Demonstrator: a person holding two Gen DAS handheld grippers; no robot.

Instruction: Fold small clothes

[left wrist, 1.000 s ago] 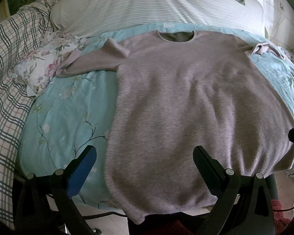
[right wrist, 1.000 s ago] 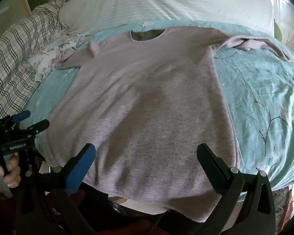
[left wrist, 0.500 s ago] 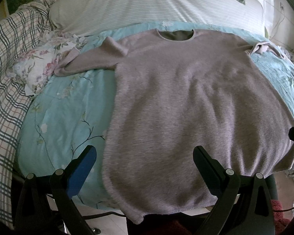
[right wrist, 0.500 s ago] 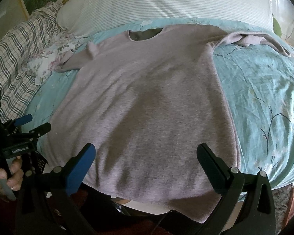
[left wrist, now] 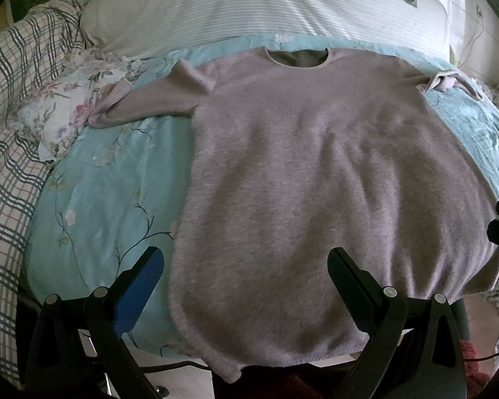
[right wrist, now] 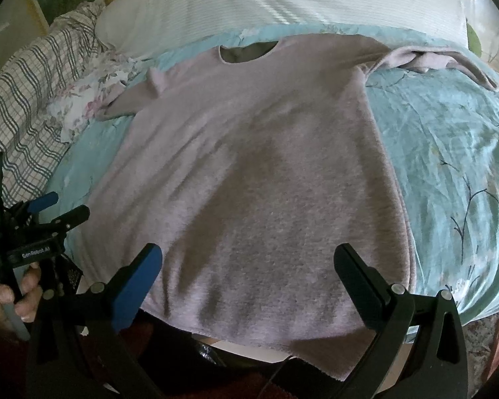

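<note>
A bed covered in a pale turquoise floral quilt is filling both views, with a long white ribbed pillow lying across its far end and a green-and-white checked blanket bunching along its left edge. A fuzzy mauve-grey knit sweater is lying flat, front up, on the quilt, its round neckline pointing toward the pillow and its hem hanging over the near edge of the bed. Its left sleeve is stretching outward, the cuff resting against a small white flowered cloth beside the blanket. Its right sleeve is lying crumpled and folded near the far right of the quilt.

The left tongs are hovering above the hem, jaws spread wide and gripping nothing; one finger is over the quilt, the other over the sweater. The right tongs are likewise spread wide and empty above the hem. In the right wrist view, a hand is gripping the handle of the left device at the lower left
</note>
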